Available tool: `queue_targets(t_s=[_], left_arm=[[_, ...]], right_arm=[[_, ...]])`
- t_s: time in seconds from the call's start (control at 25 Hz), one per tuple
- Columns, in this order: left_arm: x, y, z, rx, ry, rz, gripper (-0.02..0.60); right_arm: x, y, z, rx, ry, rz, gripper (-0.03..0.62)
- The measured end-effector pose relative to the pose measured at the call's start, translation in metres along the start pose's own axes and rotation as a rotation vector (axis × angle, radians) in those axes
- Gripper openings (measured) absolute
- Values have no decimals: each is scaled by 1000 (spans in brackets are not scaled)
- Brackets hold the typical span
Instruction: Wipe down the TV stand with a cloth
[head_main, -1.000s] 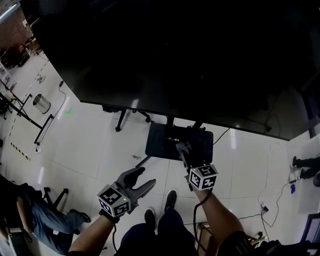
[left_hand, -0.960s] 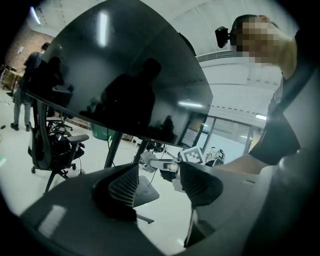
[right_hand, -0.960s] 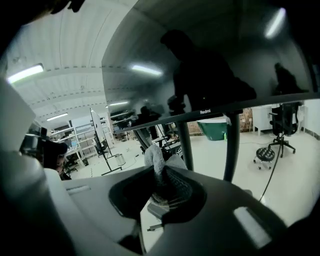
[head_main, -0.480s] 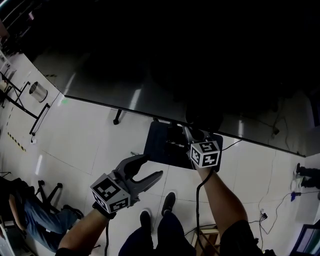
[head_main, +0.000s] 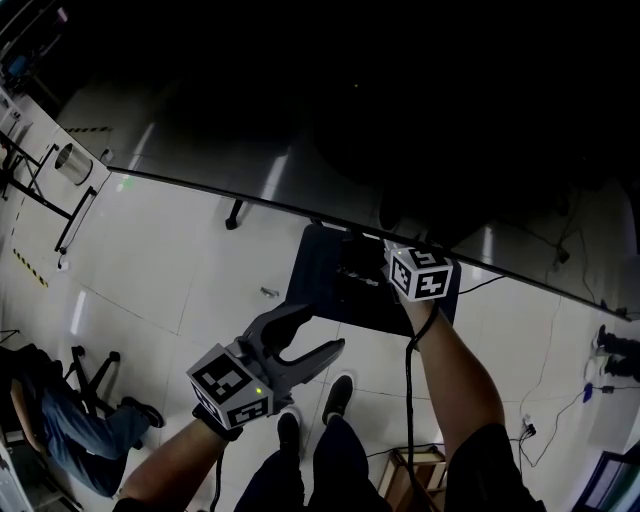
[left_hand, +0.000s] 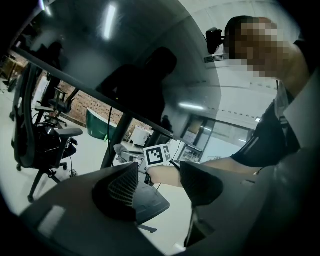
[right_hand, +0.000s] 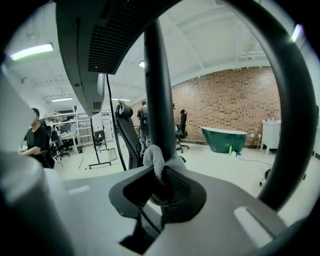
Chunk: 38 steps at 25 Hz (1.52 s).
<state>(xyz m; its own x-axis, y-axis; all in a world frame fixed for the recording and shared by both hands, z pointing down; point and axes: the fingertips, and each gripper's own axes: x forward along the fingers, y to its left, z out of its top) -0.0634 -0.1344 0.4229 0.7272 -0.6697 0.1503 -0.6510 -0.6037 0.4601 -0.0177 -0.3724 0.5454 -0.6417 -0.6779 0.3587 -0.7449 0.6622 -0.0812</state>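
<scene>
The black TV (head_main: 380, 110) fills the top of the head view, and the stand's dark base plate (head_main: 325, 285) lies on the white floor below it. My right gripper (right_hand: 162, 182) is shut on a grey cloth (right_hand: 159, 159), which is pressed against the stand's black post (right_hand: 159, 85). In the head view only that gripper's marker cube (head_main: 420, 272) shows, at the TV's lower edge; its jaws are hidden. My left gripper (head_main: 318, 332) hangs open and empty over the floor in front of the base. Between its jaws (left_hand: 160, 175) I see the right cube (left_hand: 157, 155) and the base plate (left_hand: 152, 202).
A metal bin (head_main: 72, 162) and a black frame stand at far left. A seated person (head_main: 60, 430) is at lower left. An office chair (left_hand: 42, 140) stands beyond the stand, and a green tub (right_hand: 222, 138) by a brick wall. Cables (head_main: 590, 385) trail on the right floor.
My right gripper has moved forward and up from over the base plate to the post under the TV's edge. The left gripper stayed open and drifted slightly right.
</scene>
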Motion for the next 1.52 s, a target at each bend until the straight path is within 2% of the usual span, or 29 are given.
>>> queue_targets(t_s=[0.16, 0.4, 0.64, 1.0, 1.12, 1.2, 1.32, 1.52], left_arm=[[7, 6, -11, -10, 8, -2, 287], [13, 15, -18, -35, -9, 4, 287], [18, 19, -39, -49, 5, -1, 287], [27, 21, -70, -62, 42, 8, 285], [31, 22, -73, -66, 43, 16, 285], [34, 22, -72, -70, 41, 23, 285], [38, 16, -69, -57, 40, 13, 285], [44, -2, -60, -40, 33, -17, 285]], right_arm=[[13, 4, -4, -28, 11, 37, 43], [34, 10, -22, -85, 56, 22, 43], [51, 0, -69, -110, 182, 25, 43], [73, -13, -118, -67, 366, 135, 44], [77, -13, -131, -57, 406, 148, 44], [75, -14, -133, -57, 402, 139, 44], [57, -16, -123, -59, 331, 102, 44], [-17, -33, -103, -19, 203, 20, 44]])
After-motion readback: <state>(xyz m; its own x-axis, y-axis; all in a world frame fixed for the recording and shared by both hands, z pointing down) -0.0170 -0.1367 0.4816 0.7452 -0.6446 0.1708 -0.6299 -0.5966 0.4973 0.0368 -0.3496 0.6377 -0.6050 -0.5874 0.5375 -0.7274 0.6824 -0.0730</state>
